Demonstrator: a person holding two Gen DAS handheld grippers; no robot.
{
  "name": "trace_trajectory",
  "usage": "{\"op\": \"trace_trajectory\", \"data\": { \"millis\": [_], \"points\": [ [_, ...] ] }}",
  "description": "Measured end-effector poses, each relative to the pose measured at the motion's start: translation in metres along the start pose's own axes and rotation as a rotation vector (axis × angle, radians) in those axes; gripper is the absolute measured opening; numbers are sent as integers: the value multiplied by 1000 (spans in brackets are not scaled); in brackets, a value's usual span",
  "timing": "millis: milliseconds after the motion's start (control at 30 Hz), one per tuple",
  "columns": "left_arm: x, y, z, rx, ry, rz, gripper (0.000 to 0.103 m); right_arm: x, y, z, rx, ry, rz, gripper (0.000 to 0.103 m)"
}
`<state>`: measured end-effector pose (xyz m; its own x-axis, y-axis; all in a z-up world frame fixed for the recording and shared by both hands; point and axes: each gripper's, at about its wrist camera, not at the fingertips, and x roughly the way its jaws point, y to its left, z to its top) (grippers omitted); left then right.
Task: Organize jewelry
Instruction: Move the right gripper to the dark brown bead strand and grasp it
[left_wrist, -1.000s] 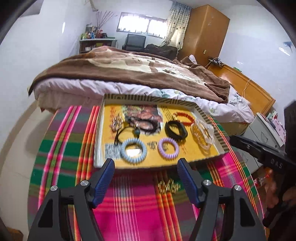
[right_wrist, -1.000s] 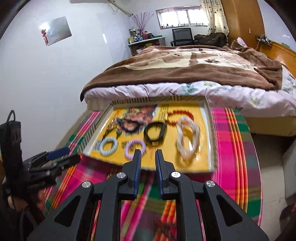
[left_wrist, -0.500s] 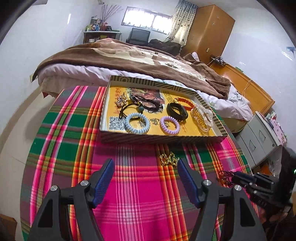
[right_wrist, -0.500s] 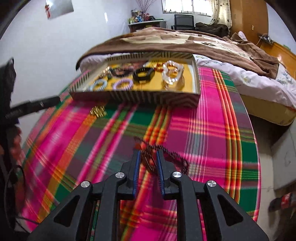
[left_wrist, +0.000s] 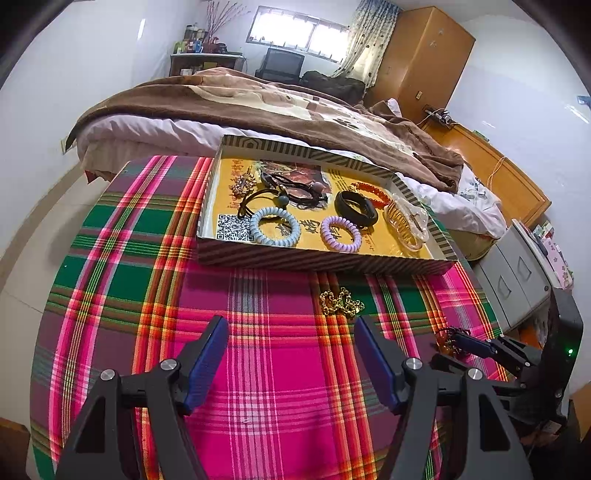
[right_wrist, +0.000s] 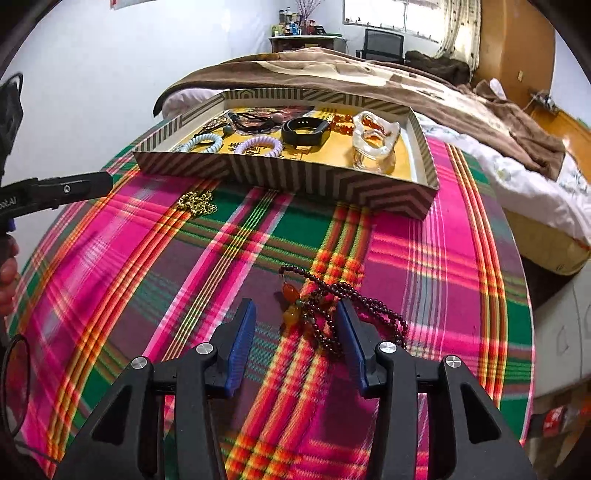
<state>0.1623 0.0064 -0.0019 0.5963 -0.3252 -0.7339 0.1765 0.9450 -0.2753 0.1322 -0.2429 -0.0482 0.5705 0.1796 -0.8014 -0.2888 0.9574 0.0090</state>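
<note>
A dark red bead necklace (right_wrist: 369, 308) with orange pendant beads lies bunched on the plaid cloth, between the fingers of my right gripper (right_wrist: 295, 314). The jaws are opening and the pads stand clear of the beads. In the left wrist view, my right gripper (left_wrist: 448, 349) sits low at the right over the same necklace (left_wrist: 445, 338). My left gripper (left_wrist: 291, 354) is open above bare cloth, holding nothing. A small gold chain (left_wrist: 341, 302) (right_wrist: 195, 201) lies in front of the striped tray (left_wrist: 325, 258) (right_wrist: 295, 177).
The tray holds a light-blue coil tie (left_wrist: 275, 227), a lilac coil tie (left_wrist: 340, 234), a black band (left_wrist: 356, 208), a clear claw clip (left_wrist: 406, 221), a red bracelet (left_wrist: 371, 192) and black cords. A bed lies behind the round table; grey drawers (left_wrist: 517, 273) stand to the right.
My right gripper came down from over the tray to the near cloth, and its jaws went from shut to spread around the necklace. The left gripper drew back from the tray.
</note>
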Motion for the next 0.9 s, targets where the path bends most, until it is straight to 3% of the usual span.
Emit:
{"op": "trace_trajectory", "data": {
  "millis": [233,400,467,900],
  "points": [
    [8,-1,-1,-2,13,0,70,2,0,2,20,-23,-13,46],
    [12,-4,-1,-1,19,-2,70,2,-6,3,53,-27,-42,21],
    [14,-5,-1,4,23,1,70,1,-11,2,73,-30,-41,16],
    [32,-19,3,44,58,7,70,-14,-29,-9,151,-69,-6,14]
  ]
}}
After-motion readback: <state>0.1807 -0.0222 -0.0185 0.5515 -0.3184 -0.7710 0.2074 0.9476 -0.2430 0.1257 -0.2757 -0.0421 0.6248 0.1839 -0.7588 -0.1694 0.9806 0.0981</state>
